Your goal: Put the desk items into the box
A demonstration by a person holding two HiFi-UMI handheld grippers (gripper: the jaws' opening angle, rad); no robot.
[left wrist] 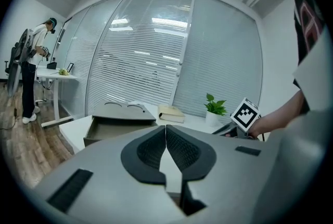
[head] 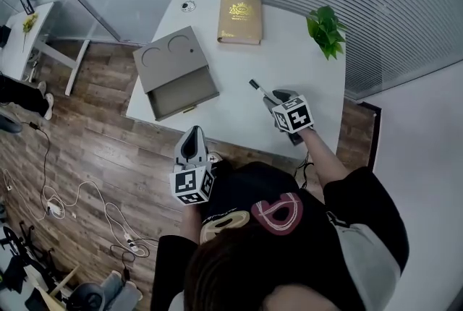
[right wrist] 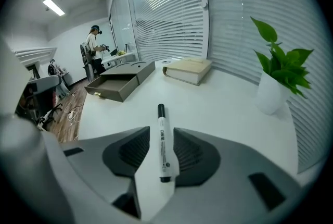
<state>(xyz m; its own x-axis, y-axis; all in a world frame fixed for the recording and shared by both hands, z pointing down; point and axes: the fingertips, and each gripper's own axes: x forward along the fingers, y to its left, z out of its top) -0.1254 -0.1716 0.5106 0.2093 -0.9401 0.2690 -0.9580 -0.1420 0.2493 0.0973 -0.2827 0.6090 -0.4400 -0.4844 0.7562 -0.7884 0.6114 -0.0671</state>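
White marker [right wrist: 163, 137] lies on the table [right wrist: 223, 108] between the right gripper's [right wrist: 162, 132] wide-open fingers [right wrist: 193, 152], so centre them and close squarely before lifting toward the box [right wrist: 118, 85]; the left gripper [left wrist: 166, 133] is closed, empty.

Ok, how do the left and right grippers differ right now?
Left gripper: jaws together, nothing between them. Right gripper: jaws apart, with the marker lying on the table between them, not clamped. The left gripper looks roughly level towards the box; the right gripper tilts down at the table. Shared: neither is gripping anything.
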